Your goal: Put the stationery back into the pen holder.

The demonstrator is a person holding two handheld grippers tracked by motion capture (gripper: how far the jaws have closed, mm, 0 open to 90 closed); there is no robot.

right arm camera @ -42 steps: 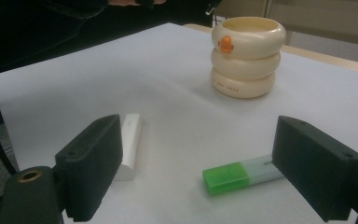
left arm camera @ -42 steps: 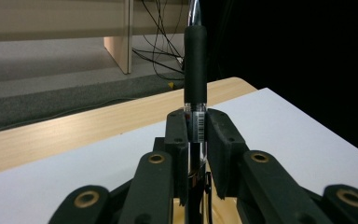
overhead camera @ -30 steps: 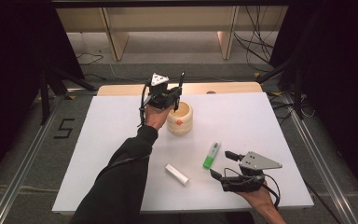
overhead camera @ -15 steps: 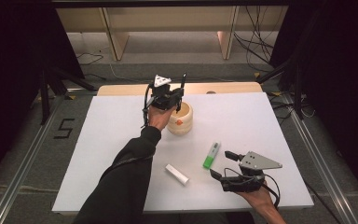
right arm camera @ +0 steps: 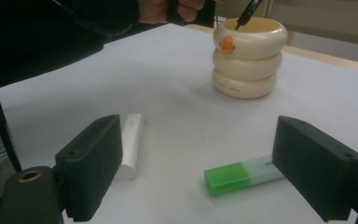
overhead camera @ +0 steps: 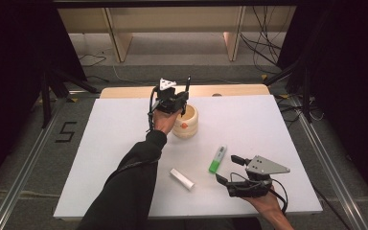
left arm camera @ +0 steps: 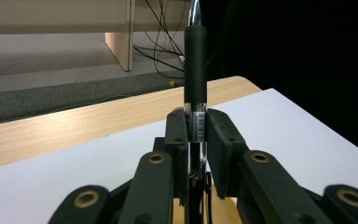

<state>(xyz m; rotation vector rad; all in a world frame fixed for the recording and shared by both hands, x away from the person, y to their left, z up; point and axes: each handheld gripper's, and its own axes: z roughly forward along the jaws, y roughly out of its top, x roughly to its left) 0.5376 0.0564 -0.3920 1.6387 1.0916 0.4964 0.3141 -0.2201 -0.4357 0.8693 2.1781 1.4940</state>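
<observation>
Pen held upright over the cream holder at the far middle of the bench.

My left gripper [overhead camera: 181,98] is clenched on a black pen [left arm camera: 195,70], its two jaws pressing the barrel just below the rubber grip, and I see the pen standing nearly upright with its lower end at the mouth of the cream ringed holder [overhead camera: 187,122]. From the right gripper view the pen's tip sits just inside the holder's rim. My right gripper [overhead camera: 230,167] rests at the near right of the white bench [overhead camera: 100,143] with its jaws spread wide and nothing between them. Just beyond it lies a green-capped marker [overhead camera: 217,159], and to the left of that a white cylinder [overhead camera: 181,178] lies flat, well apart from the holder.
</observation>
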